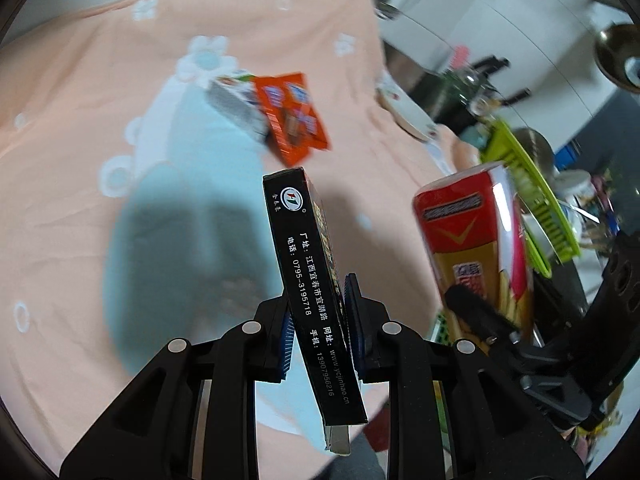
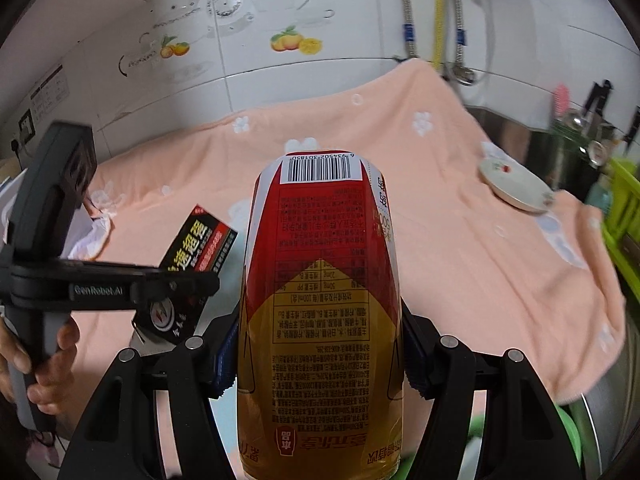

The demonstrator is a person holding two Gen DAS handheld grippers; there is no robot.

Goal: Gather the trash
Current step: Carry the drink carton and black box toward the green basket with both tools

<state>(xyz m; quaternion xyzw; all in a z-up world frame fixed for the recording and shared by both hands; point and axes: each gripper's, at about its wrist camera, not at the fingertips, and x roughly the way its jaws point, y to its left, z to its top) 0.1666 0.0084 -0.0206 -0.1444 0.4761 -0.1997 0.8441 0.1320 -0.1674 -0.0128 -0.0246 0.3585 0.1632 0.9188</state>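
We are viewing the box with its long axis running away from the left gripper, top end tilting slightly left above the towel. The jaws are standing narrowly apart, blue pads pinching its flat faces. The bottle is lying lengthwise along the right gripper, barcode end pointing away; these jaws are gaping about halfway, clamping its sides. We are seeing its near end cut off by the frame. The wrappers on the towel are appearing blurred, their print unreadable.
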